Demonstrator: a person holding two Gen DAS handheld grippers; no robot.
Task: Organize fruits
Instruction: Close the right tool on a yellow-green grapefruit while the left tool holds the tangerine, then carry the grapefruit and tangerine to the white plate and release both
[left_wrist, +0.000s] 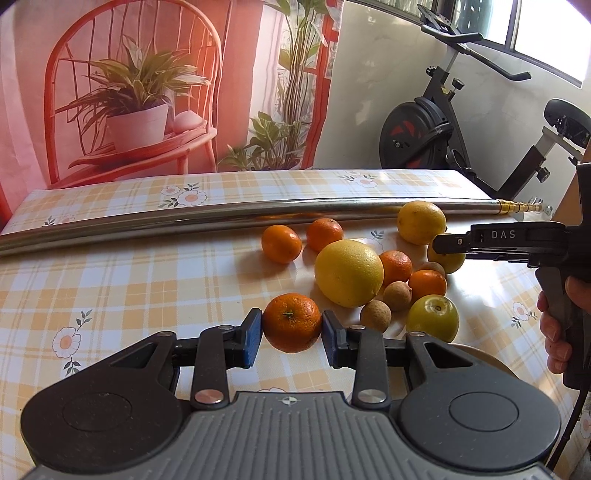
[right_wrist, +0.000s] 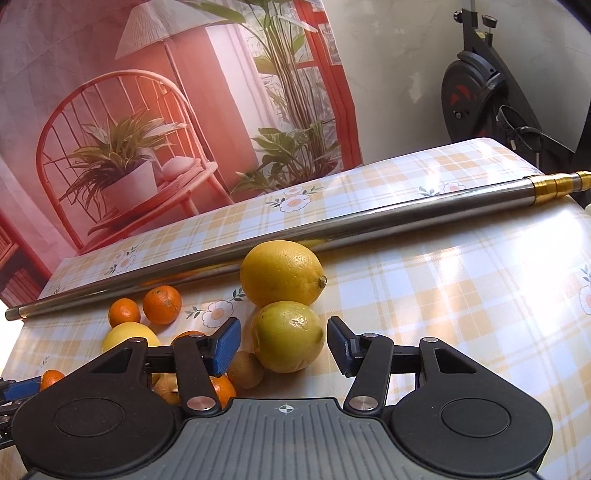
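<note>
Checked worktop (left_wrist: 129, 266) is carrying crowded citrus: left gripper (left_wrist: 291, 325) is clamping a mandarin (left_wrist: 291, 322), right gripper (right_wrist: 283, 338) is straddling a lemon (right_wrist: 287, 336), pads not yet touching, risking nudging neighbours rolling.

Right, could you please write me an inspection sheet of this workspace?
Surface: table under glossy yellow-checked flowered cloth.
Job's things: loose citrus cluster; big yellow grapefruit; small brown round fruits.
Clutter: long steel pole with brass tip.
Grippers: left gripper shut on an orange mandarin; right gripper open, pads either side of a yellow-green lemon, gaps showing.
Cables: black cable under right handle.
Surroundings: printed chair-and-plant backdrop; black exercise bike.
</note>
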